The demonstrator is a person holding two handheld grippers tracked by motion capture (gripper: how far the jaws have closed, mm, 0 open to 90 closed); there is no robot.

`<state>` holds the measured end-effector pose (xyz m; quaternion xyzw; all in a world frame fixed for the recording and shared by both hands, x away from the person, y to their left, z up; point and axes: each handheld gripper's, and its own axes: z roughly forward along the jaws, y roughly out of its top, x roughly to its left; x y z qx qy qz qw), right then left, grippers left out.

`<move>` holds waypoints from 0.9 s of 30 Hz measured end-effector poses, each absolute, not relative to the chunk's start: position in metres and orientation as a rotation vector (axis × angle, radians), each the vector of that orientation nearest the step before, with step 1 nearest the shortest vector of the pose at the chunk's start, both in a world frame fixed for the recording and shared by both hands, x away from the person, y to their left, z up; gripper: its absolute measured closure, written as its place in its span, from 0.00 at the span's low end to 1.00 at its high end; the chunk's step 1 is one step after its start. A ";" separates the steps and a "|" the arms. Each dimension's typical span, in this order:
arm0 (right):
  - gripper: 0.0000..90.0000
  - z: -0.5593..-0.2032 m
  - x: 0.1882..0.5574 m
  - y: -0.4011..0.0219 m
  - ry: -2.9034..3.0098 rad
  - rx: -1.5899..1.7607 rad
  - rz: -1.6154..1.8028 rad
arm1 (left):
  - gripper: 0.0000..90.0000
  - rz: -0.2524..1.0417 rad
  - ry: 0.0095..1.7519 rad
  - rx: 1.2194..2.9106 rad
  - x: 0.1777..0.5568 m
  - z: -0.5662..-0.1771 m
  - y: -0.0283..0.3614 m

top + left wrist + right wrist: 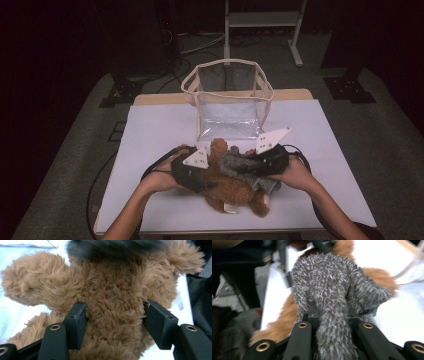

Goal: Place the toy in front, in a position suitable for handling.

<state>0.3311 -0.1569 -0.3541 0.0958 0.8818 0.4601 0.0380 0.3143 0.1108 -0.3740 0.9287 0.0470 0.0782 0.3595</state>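
A: State the condition of each claw.

B: The right gripper [329, 315] was clamped on the shaggy grey plush toy [332, 290], jaws pressed into its lower part. The left gripper [115, 315] stood with jaws part-way apart around the fluffy brown teddy bear [112, 290]; both pads lay against the fur, but whether they pressed could not be told.

A: Location of the toys?

B: Both lay touching at the 6 o'clock end of the white table sheet [150, 125], grey on top of brown.

A: Step in hand?

B: Judged as separating the two for loading. The next move called for lifting the grey toy toward the clear soft-sided plastic bin with cream trim [227, 97] at 12 o'clock.

A: Clearances?

B: Bare sheet lay between the toys and the bin. The near table edge was close, so the bear could slide off.
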 end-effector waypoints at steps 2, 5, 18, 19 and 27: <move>0.81 -0.354 0.340 -0.157 2.697 0.346 1.420 | 0.43 0.210 0.106 2.404 0.312 -0.374 0.112; 0.81 -0.367 0.345 -0.150 2.755 0.392 1.394 | 0.42 0.206 0.099 2.405 0.311 -0.374 0.114; 0.81 -0.378 0.312 -0.142 2.761 0.252 1.423 | 0.13 0.133 0.111 2.426 0.323 -0.360 0.114; 0.82 -0.378 0.309 -0.141 2.763 0.237 1.424 | 0.11 0.122 0.106 2.432 0.323 -0.361 0.113; 0.81 -0.377 0.289 -0.133 2.788 0.104 1.413 | 0.03 0.049 -0.013 2.530 0.317 -0.369 0.098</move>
